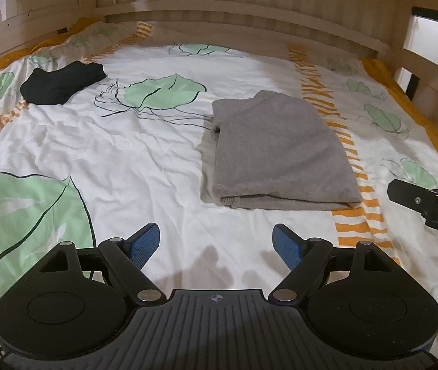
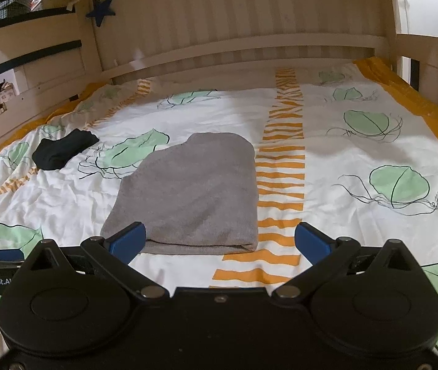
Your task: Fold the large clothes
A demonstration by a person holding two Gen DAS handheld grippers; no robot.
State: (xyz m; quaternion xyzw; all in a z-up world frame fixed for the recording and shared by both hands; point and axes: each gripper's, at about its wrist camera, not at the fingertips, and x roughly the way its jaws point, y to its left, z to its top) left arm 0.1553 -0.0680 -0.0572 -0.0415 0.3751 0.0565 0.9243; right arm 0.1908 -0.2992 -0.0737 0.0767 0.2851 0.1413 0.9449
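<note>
Left gripper (image 1: 216, 243): I see jaws wide, empty.
Right gripper (image 2: 219, 240): jaws wide, empty, near sweater's (image 2: 194, 191) front edge.
Bed (image 2: 357, 160): bare toward right edge.

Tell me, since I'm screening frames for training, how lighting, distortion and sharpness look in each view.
Left wrist view: the wooden headboard bows from fisheye distortion, soft shadows fall on the bedsheet ahead of the jaws, and the grey folded garment is fairly sharp. Right wrist view: same bowing, dim warm light, slightly soft grey folded garment, and a bright window patch top right.
</note>
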